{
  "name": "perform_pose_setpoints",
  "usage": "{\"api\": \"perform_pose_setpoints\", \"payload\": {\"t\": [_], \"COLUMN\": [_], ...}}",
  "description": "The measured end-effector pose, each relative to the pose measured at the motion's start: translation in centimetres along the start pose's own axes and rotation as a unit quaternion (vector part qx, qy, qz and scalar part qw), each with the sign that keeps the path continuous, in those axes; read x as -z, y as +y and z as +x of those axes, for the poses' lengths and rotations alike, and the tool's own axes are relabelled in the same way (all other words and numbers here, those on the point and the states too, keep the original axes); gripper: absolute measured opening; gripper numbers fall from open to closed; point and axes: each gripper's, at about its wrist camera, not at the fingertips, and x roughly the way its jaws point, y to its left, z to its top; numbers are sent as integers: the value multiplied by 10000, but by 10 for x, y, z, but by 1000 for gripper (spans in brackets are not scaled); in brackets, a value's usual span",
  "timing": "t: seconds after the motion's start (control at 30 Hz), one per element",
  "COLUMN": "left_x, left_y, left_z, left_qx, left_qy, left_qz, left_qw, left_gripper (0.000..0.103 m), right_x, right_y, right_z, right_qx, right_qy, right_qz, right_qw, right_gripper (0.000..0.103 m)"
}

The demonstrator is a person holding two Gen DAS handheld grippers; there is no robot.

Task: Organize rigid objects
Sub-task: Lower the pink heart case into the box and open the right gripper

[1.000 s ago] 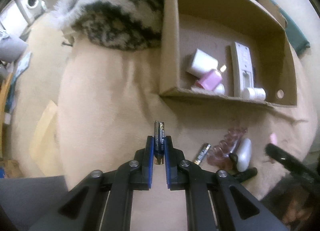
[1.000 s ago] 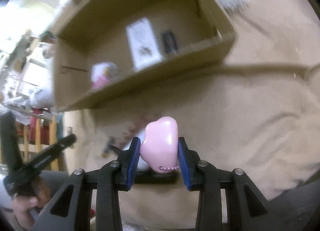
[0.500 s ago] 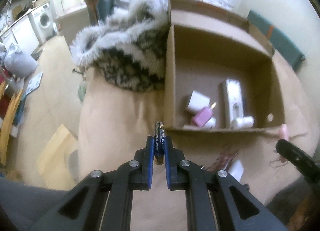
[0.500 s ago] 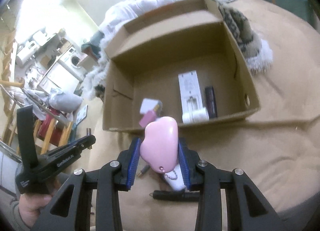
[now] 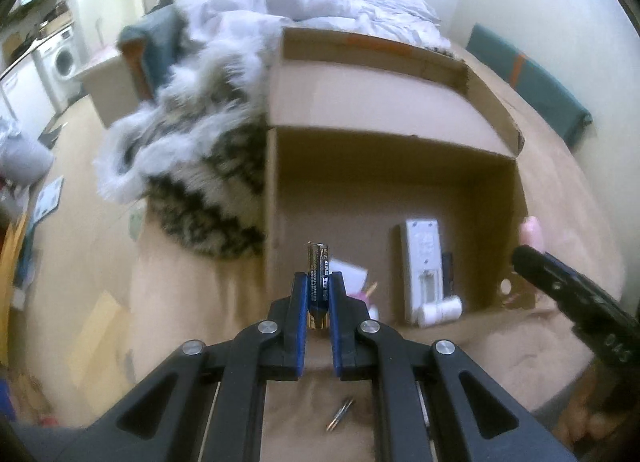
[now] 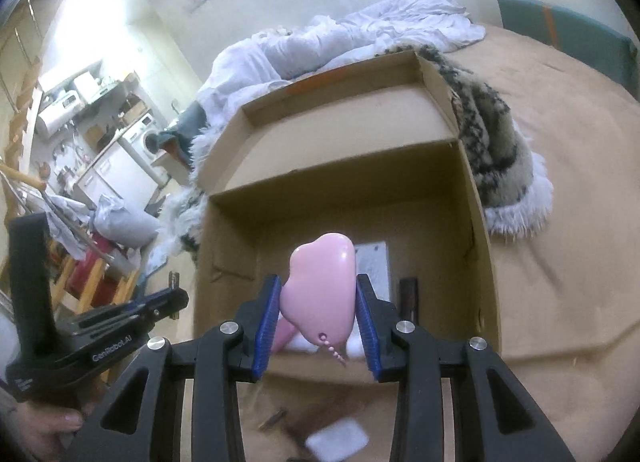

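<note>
Two grips: left fingers (image 5: 318, 294) clamp battery (image 5: 317, 282), print unreadable; right fingers (image 6: 316, 312) clamp pink case (image 6: 320, 286).

From my left wrist view, the battery (image 5: 318, 282) hides its lower end between the blue pads (image 5: 301, 298), and my left gripper (image 5: 318, 296) covers most of a white box and a pink bottle (image 5: 362, 294) in the cardboard box (image 5: 276, 197). On the right wrist view, the pink case (image 6: 322, 286) blocks the remote (image 6: 376, 262). Near the bottom edge, a white item (image 6: 338, 442) is blurred.
</note>
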Motion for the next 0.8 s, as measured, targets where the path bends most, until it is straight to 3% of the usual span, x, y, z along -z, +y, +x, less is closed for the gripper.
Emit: {"api": "perform_pose_setpoints", "payload": {"t": [0.23, 0.47, 0.7, 0.8], "left_x": [-12, 2, 3, 3], "left_y": [-21, -18, -14, -14], "left_z": [38, 70, 81, 84], "left_qx": [2, 164, 289, 153], "left_qy": [-21, 352, 425, 431], "left_qz": [385, 244, 101, 72], "left_qw": [9993, 9989, 9986, 9989], "left_gripper": [9, 9, 9, 9], "right_x": [-18, -7, 8, 11], "right_y": [-15, -27, -31, -33], "right_z": [46, 78, 98, 102], "right_qx": [191, 271, 328, 343], "right_qy": [328, 971, 1501, 1608], "right_qz": [24, 315, 428, 469], "right_qw": [9993, 9944, 9872, 9853], "right_gripper": [39, 39, 39, 39]}}
